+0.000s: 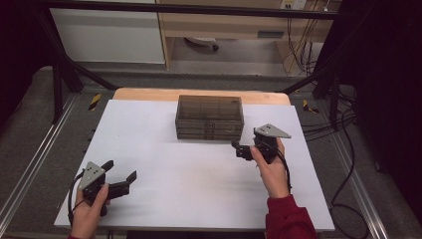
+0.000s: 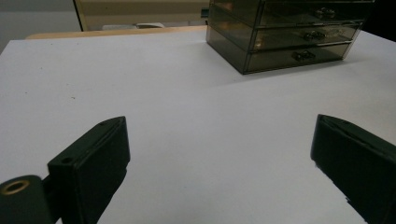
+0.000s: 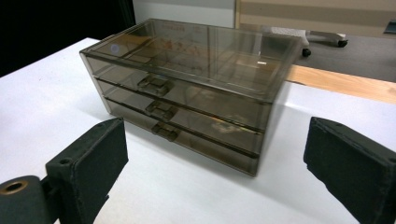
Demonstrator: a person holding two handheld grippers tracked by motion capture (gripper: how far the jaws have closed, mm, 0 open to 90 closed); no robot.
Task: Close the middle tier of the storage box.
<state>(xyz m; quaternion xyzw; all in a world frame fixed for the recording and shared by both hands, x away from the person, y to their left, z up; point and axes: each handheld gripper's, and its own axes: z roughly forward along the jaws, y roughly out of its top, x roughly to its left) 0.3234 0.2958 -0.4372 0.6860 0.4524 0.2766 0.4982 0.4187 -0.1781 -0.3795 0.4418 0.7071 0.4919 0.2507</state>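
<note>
A smoky see-through box with three shut drawers (image 1: 209, 117) stands at the back middle of the white tabletop (image 1: 174, 194). My right gripper (image 1: 240, 149) is open, just right of the box's front corner and a little above the table; nothing is between its jaws. In the right gripper view the drawer box (image 3: 187, 88) sits close ahead, its three small handles facing left of the open right gripper (image 3: 215, 168). My left gripper (image 1: 120, 170) is open and empty near the front left corner. The left gripper view has the drawer box (image 2: 280, 37) far off beyond the left gripper (image 2: 217, 163).
A strip of wooden table (image 1: 149, 93) runs behind the white top. Black frame struts (image 1: 74, 74) stand at the back left and back right. Cables (image 1: 348, 164) lie on the floor to the right. A pale cabinet (image 1: 107, 32) stands beyond the table.
</note>
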